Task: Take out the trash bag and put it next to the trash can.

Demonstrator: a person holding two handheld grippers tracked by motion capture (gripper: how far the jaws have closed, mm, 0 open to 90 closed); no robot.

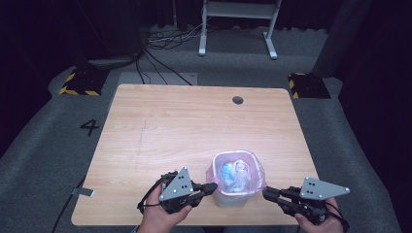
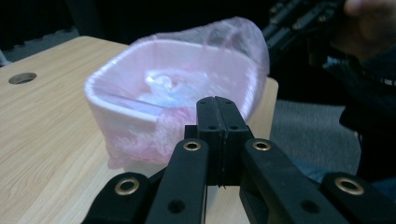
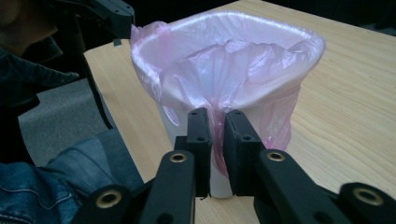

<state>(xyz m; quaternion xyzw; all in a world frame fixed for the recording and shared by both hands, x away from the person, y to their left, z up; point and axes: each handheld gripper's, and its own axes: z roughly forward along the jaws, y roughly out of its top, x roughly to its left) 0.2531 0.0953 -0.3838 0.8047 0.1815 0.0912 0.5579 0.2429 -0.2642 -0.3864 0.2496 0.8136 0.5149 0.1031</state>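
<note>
A small white bin lined with a pink plastic bag stands near the table's front edge, with crumpled blue and white rubbish inside. My left gripper is shut with nothing between its jaws, its tips right by the bin's left side; in the left gripper view it points at the bag's loose skirt. My right gripper comes in from the bin's right. In the right gripper view it is shut on a gathered fold of the pink bag below the rim.
The wooden table has a round cable hole at the back right. The bin stands close to the front edge. On the carpet behind are cables, a white stand's legs and two yellow-black striped blocks.
</note>
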